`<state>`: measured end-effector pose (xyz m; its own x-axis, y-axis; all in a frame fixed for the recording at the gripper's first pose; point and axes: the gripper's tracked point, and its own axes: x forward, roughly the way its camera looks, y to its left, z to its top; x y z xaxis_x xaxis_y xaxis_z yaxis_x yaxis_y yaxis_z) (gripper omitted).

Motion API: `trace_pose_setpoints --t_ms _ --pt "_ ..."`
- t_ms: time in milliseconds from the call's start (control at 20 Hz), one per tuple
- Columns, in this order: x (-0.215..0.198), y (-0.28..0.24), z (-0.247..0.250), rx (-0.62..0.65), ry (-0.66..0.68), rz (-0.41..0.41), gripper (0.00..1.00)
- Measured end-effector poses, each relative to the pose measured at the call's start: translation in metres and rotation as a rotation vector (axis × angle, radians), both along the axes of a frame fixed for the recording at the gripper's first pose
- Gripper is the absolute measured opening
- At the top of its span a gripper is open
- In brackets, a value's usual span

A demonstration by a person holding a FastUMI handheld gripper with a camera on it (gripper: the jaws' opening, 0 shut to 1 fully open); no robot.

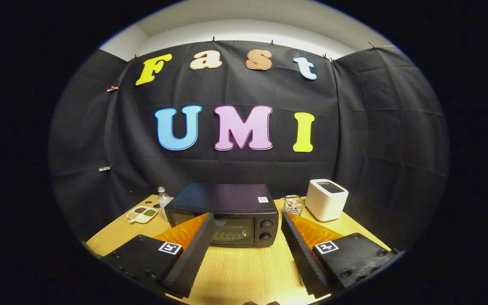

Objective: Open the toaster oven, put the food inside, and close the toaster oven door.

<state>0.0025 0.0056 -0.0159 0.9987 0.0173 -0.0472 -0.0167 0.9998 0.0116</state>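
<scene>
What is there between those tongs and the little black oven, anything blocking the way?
Nothing visible. The tongs are open, and bare wooden table runs from them to the toaster oven, door closed. The bottle, snack tray and white toaster stand off to its sides.

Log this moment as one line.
tongs open, empty | toaster oven door closed, just ahead | food tray beside oven, untouched
</scene>
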Motion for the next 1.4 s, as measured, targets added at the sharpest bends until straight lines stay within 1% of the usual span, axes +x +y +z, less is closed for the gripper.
trace_pose_setpoints --t_ms 150,500,750,1000,1200,1300,1400 --pt "-0.002 -0.003 -0.005 -0.016 0.010 -0.007 0.97" --pt "-0.004 0.002 -0.014 0.001 0.035 -0.009 0.97" --pt "0.004 0.012 -0.020 -0.008 0.045 -0.003 0.97" --pt "0.026 0.024 -0.029 0.006 0.074 -0.007 0.98" --pt "0.055 0.040 -0.035 0.030 0.107 -0.013 0.98" --pt "0.071 0.048 -0.034 0.010 0.100 -0.019 0.97" --pt "0.088 0.061 -0.037 0.002 0.105 -0.008 0.98"
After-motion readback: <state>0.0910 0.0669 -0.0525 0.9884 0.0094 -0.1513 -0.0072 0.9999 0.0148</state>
